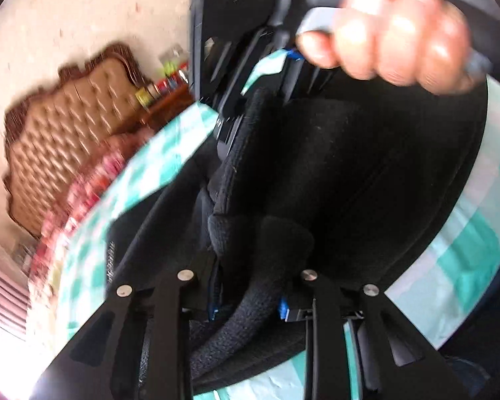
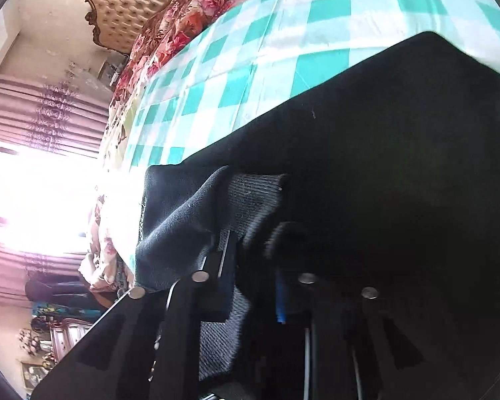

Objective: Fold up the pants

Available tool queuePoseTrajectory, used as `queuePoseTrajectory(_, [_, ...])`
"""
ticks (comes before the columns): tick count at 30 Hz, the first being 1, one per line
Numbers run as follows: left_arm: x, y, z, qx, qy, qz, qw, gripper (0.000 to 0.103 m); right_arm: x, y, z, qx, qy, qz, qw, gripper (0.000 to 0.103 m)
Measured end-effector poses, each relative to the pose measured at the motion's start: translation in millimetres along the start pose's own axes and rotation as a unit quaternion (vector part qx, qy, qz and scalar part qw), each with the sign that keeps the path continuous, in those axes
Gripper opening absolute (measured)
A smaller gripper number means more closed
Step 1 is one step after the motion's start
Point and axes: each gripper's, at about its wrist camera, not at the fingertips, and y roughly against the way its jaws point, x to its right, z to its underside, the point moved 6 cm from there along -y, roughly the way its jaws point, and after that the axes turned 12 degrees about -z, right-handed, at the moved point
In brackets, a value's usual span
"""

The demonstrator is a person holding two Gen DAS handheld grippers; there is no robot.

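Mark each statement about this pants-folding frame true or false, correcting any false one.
1. The black knit pants lie on a green-and-white checked bedsheet. True.
2. The left gripper stands wide open, clear of the fabric. False: it is closed on a fold of the pants.
3. The right gripper has pants fabric between its fingers. True.
4. The tufted tan headboard is blue. False: it is tan with a dark carved frame.

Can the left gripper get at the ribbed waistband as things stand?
Probably yes: the left gripper already has black ribbed fabric of the pants bunched between its fingers, nothing blocking. The right gripper grips further along.
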Motion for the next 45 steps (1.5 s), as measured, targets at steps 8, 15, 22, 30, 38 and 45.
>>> queuePoseTrajectory(8, [11,4,2,-0.035,-0.016,0.005,0.9992,0.027,5,2,3,0.008,0.005,0.009,1.000,0.015])
queuePoseTrajectory(15, [23,16,-2,-0.027,-0.005,0.017,0.9995,0.031,-7,31,4,0.044,0.034,0.024,0.998,0.014])
queuePoseTrajectory(22, [49,19,-6,-0.017,-0.030,0.033,0.9989,0.047,23,37,6,0.057,0.021,0.057,0.997,0.014])
queuePoseTrajectory(30, [-56,35,18,-0.033,0.243,0.165,0.9551,0.064,38,33,10,0.057,0.023,0.044,0.997,0.014])
queuePoseTrajectory(38, [-119,-29,4,-0.078,0.329,0.194,0.9209,0.025,17,52,12,0.077,0.067,0.060,0.993,0.013])
queuePoseTrajectory(45, [-89,-126,-14,-0.209,0.304,0.171,0.9137,0.030,32,46,14,0.070,0.088,0.139,0.984,0.014])
